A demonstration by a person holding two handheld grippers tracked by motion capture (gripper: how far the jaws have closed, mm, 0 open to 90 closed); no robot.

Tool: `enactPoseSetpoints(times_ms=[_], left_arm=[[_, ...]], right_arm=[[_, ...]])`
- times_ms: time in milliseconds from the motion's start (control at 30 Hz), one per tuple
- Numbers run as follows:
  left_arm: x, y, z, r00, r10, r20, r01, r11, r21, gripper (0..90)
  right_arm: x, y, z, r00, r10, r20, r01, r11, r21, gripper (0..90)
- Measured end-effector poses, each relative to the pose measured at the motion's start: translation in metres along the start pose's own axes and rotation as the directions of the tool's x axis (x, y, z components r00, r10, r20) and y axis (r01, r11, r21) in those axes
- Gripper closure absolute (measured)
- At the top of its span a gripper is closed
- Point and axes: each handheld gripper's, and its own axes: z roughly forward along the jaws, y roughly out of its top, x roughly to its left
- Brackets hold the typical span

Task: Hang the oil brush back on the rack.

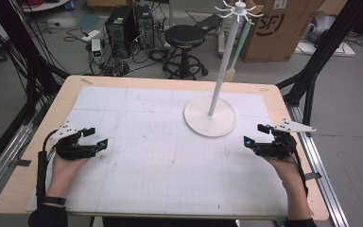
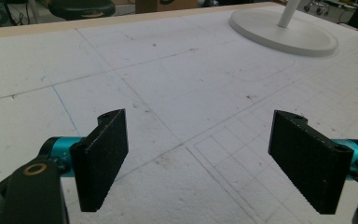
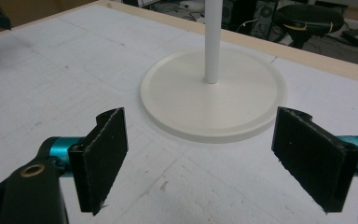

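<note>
On table (image 1: 123, 94) | white stand (image 1: 211, 116) | left hand-held gripper (image 1: 98, 137), right hand-held gripper (image 1: 255, 135) jaws apart, empty

On the table (image 1: 19, 189): one white grid mat (image 1: 160, 156), one white stand (image 1: 211, 116) with one round base and one pole, two handheld grippers, left (image 1: 96, 137) and right (image 1: 255, 135), each with two black jaws set wide apart, nothing between. Behind, on the floor: one black stool (image 1: 185, 38), two computer towers (image 1: 130, 28), one cardboard box (image 1: 279, 28).
</note>
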Motion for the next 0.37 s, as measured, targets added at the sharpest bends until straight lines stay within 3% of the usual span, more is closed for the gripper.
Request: enactPoseSetpoints(times_ms=[367], left_arm=[[0.0002, 0.0001, -0.0003, 1.0000, -0.002, -0.008, 0.002, 1.0000, 0.007, 20.3]], right_arm=[[0.0010, -0.0045, 0.0051, 1.0000, 0.004, 0.000, -0.004, 1.000, 0.021, 17.7]])
